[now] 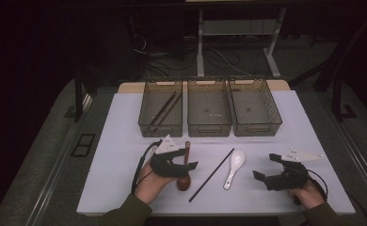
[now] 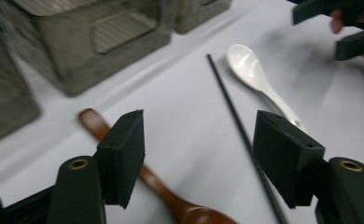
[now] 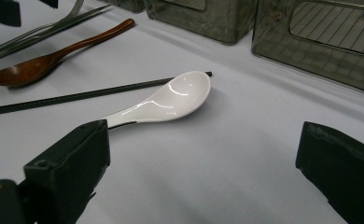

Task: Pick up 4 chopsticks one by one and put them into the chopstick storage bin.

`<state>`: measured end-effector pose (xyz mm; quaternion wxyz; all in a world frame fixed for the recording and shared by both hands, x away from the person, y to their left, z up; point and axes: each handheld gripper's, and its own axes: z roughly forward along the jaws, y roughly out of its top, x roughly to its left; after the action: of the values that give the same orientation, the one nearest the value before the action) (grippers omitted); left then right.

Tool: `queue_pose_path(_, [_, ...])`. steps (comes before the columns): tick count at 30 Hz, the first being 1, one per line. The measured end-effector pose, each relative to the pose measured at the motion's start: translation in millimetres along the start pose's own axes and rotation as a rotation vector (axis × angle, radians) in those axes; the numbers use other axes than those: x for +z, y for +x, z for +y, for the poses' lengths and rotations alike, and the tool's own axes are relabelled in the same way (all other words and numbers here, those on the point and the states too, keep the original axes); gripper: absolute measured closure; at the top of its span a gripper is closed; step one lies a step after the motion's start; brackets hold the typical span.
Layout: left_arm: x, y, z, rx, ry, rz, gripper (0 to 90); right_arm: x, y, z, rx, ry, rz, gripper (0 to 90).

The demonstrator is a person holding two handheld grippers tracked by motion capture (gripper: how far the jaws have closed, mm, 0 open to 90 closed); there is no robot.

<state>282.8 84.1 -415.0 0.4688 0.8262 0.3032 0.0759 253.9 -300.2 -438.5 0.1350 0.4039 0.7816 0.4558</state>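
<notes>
Two chopsticks [image 1: 165, 109] are already laid in the left basket [image 1: 160, 126]. The left gripper [image 1: 191, 165] is held open over the wooden spoon [image 1: 185, 176] — ungripped. Black chopstick [image 1: 211, 174] and white spoon [image 1: 234, 168] remain on the table; the right gripper [image 1: 264, 165] is open, empty.
</notes>
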Motion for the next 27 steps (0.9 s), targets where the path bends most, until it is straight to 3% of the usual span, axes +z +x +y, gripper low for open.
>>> queue_pose_path(9, [11.4,-22.0,-8.4,-0.009,0.034,-0.043,54.0,0.1,0.9,0.3,0.0,-0.006,-0.002,2.6])
queue_pose_path(14, [22.0,-32.2,-11.2,-0.004,0.059,-0.036,63.3,-0.1,1.6,0.2,-0.002,-0.004,-0.003,2.6])
queue_pose_path(20, [36.2,-38.8,-14.7,0.005,0.12,-0.039,70.5,0.3,1.4,0.8,-0.005,-0.007,-0.001,2.6])
queue_pose_path(23, [41.6,-41.5,-16.0,-0.017,0.134,-0.04,73.4,0.0,0.9,0.9,-0.005,-0.007,-0.001,2.6])
queue_pose_path(27, [44.7,-42.0,-16.5,0.007,0.162,-0.033,75.5,-0.1,0.8,0.9,-0.006,-0.008,0.0,2.6])
